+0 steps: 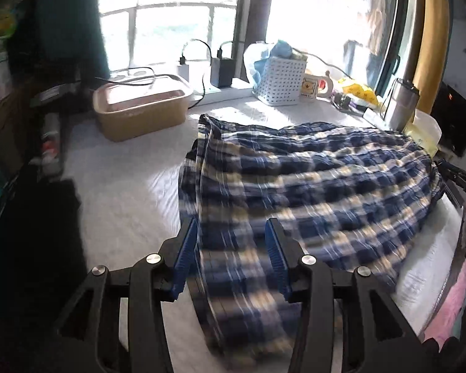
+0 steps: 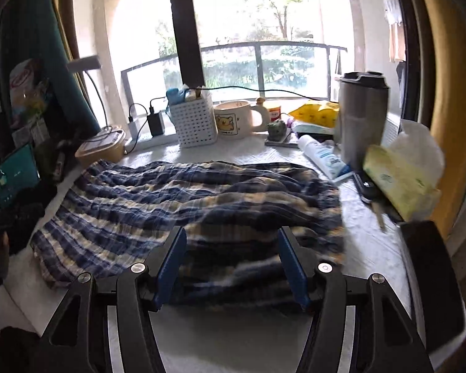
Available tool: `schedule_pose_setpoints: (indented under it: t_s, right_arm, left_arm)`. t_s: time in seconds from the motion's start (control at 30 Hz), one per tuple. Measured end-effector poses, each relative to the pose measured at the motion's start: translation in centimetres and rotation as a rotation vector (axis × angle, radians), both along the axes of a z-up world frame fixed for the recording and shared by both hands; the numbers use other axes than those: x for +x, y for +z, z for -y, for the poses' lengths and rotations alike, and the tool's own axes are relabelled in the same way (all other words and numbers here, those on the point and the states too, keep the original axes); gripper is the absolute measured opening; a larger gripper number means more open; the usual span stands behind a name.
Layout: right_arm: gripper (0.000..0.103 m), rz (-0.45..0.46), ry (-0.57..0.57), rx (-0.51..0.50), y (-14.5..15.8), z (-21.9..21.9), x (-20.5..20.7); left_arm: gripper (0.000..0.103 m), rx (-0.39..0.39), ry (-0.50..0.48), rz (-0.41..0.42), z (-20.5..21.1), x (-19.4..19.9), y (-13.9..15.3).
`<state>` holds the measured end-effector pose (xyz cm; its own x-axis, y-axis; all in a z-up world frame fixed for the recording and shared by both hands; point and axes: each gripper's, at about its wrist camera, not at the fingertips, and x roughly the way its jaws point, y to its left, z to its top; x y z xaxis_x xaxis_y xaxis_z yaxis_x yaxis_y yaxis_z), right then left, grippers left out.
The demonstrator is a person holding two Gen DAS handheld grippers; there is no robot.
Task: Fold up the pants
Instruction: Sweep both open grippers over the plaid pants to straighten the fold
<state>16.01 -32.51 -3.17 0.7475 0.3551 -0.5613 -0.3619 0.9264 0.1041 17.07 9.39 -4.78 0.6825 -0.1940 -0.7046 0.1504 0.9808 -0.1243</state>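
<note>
The blue, white and yellow plaid pants [image 1: 310, 180] lie spread and rumpled across the white table; they also show in the right wrist view [image 2: 183, 195]. My left gripper [image 1: 231, 233] is open, its blue pads on either side of the near left part of the cloth, which hangs over the front edge. My right gripper [image 2: 231, 239] is open, with the near edge of the pants lying between its pads. The right gripper's black tip [image 1: 459, 177] shows at the right edge of the left wrist view, by the pants' right end.
Along the back stand a tan lidded box [image 1: 143, 105], chargers on a power strip [image 2: 155, 121], a white perforated basket [image 2: 195, 121], a duck mug [image 2: 236, 118], a steel tumbler [image 2: 362, 115], a tube [image 2: 323, 155], a tissue pack [image 2: 400, 180] and keys [image 2: 372, 199].
</note>
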Motion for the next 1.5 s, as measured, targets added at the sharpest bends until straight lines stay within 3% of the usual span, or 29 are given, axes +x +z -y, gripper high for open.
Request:
schedule_pose_setpoints:
  t_s: [0.13,0.3,0.4,0.6,0.67,0.83,1.03,1.13,1.2,1.5]
  right_arm:
    - [0.063,-0.005,0.011,0.009,-0.5,-1.0,1.5]
    - [0.063,-0.035,-0.012,0.060,-1.6,-1.0,2.7]
    - [0.063,-0.048,-0.029,0.072,-2.1,-0.8,3.1]
    - [0.063,-0.057,-0.058,0.071,-2.4,-0.2,3.8]
    - [0.063,-0.057,-0.068,0.072,-2.4,-0.1,4.0]
    - [0.063,-0.054,-0.079,0.061,-2.3,-0.7,4.6]
    - [0.063,-0.081,-0.085,0.048,-3.1,-1.5,5.3]
    - [0.063,-0.081,-0.089,0.049,-3.0,-1.4,5.3]
    - [0.063,-0.084,-0.090,0.049,-3.1,-1.4,5.3]
    - [0.063,-0.093,-0.085,0.052,-3.3,-1.3,5.3]
  left_arm:
    - [0.045,-0.031,-0.062,-0.060,-0.6,4.6,-0.7]
    - [0.045,-0.075,-0.010,-0.119,-2.8,9.2,-1.7]
    - [0.045,-0.090,0.013,-0.108,-4.2,9.5,-1.2]
    - [0.045,0.023,0.019,-0.104,-5.8,10.1,-1.0]
    - [0.038,0.033,0.022,-0.100,-6.1,10.0,-1.3]
    - [0.038,0.000,-0.065,-0.161,-4.7,10.7,-2.9]
    - [0.038,0.013,-0.126,-0.164,-3.0,11.9,-3.3]
    - [0.012,0.043,-0.136,-0.157,-2.5,12.5,-3.6]
    - [0.004,0.068,-0.152,-0.134,-2.0,12.5,-3.5]
    - [0.002,0.163,-0.139,0.011,-1.5,13.3,-1.0]
